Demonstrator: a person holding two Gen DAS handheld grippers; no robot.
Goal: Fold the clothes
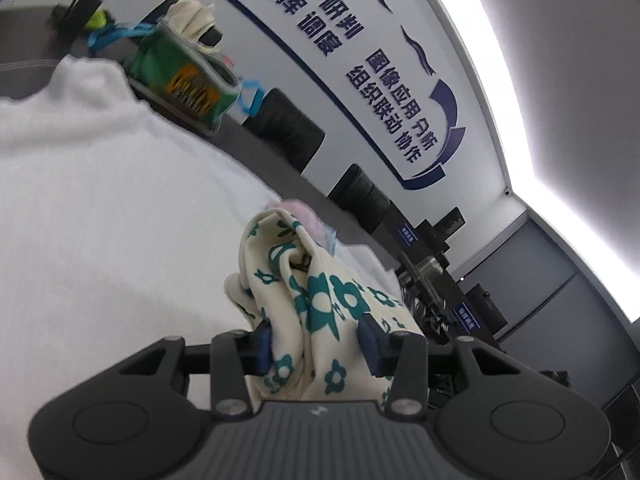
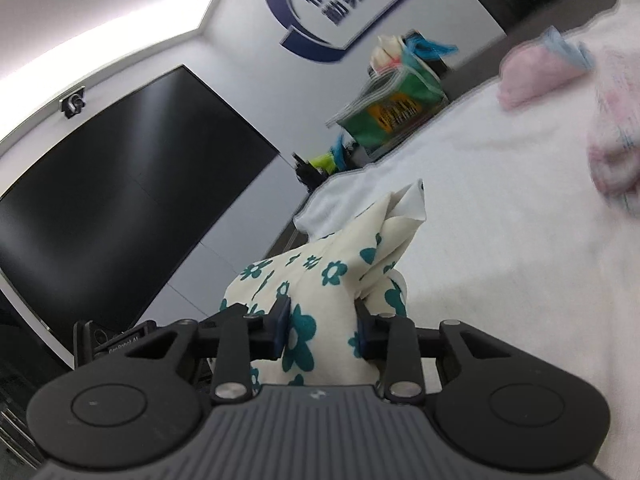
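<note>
A cream garment with teal flower print (image 1: 312, 300) is bunched between the blue pads of my left gripper (image 1: 318, 340), which is shut on it above the white cloth-covered table (image 1: 100, 220). In the right wrist view another bunch of the same cream floral garment (image 2: 320, 280) is pinched by my right gripper (image 2: 322, 330), shut on it, with a pointed fold sticking up past the fingers. Both views are tilted. How the garment hangs below the fingers is hidden.
A green zip bag with clothes (image 1: 188, 80) (image 2: 392, 108) stands at the table's far edge. Pink clothes (image 2: 536, 76) lie on the white cloth at the right, with a glimpse of pink cloth (image 1: 304, 216) behind the floral bunch. Black chairs (image 1: 288, 124) and a large dark screen (image 2: 120, 184) line the walls.
</note>
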